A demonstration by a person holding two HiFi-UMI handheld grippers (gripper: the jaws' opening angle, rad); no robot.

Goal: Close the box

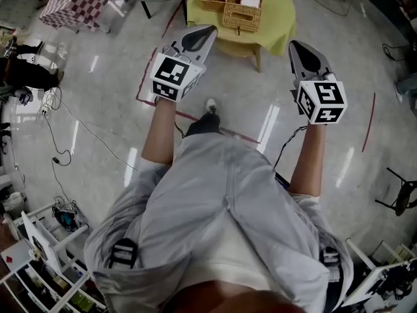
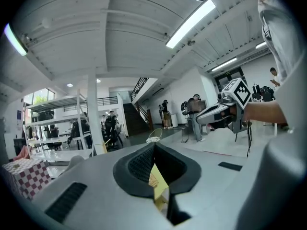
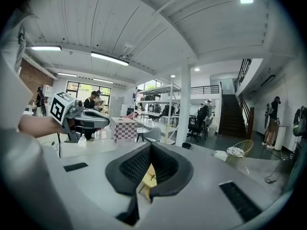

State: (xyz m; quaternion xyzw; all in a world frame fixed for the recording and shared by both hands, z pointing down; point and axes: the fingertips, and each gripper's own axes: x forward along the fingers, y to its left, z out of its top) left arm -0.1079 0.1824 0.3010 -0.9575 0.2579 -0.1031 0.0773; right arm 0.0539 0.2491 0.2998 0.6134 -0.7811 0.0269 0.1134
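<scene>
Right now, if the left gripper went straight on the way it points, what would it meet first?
Probably the yellow-green tablecloth near the wicker box; depth is unclear, and the left gripper may pass above.

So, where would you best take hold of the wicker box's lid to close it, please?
Probably the woven lid at its near edge, by the small clasp, coming from the person's side: that edge faces the person with nothing in front. Its hinge isn't visible.
</scene>
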